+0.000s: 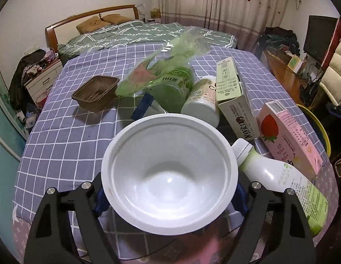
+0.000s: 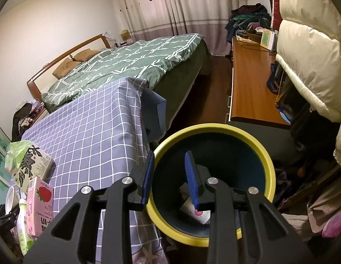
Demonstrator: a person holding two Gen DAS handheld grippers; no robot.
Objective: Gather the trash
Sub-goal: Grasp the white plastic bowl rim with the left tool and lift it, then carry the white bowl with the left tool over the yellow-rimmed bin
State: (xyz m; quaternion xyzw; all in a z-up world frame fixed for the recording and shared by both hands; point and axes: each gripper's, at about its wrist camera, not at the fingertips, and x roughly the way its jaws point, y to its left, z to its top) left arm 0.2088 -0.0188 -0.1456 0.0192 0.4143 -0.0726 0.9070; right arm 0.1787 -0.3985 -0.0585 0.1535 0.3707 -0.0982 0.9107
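Observation:
A white plastic bowl (image 1: 170,176) sits at the near end of the checked tablecloth (image 1: 67,136). My left gripper (image 1: 170,202) is shut on it, with the blue pads (image 1: 100,204) against its sides under the rim. Behind it lie a green bag (image 1: 166,66) over a green jar (image 1: 172,88), a white bottle (image 1: 202,101), a green-white carton (image 1: 234,94), a pink strawberry carton (image 1: 287,140) and a white-green bottle (image 1: 280,182). My right gripper (image 2: 169,154) hangs open and empty over the yellow-rimmed bin (image 2: 269,165), which holds a carton (image 2: 192,209).
A brown plastic tray (image 1: 95,95) stands at the left of the table. The bin stands on the floor off the table's right edge. A bed (image 2: 130,63) lies beyond the table. A wooden desk (image 2: 254,83) and piled bedding (image 2: 309,50) line the right side.

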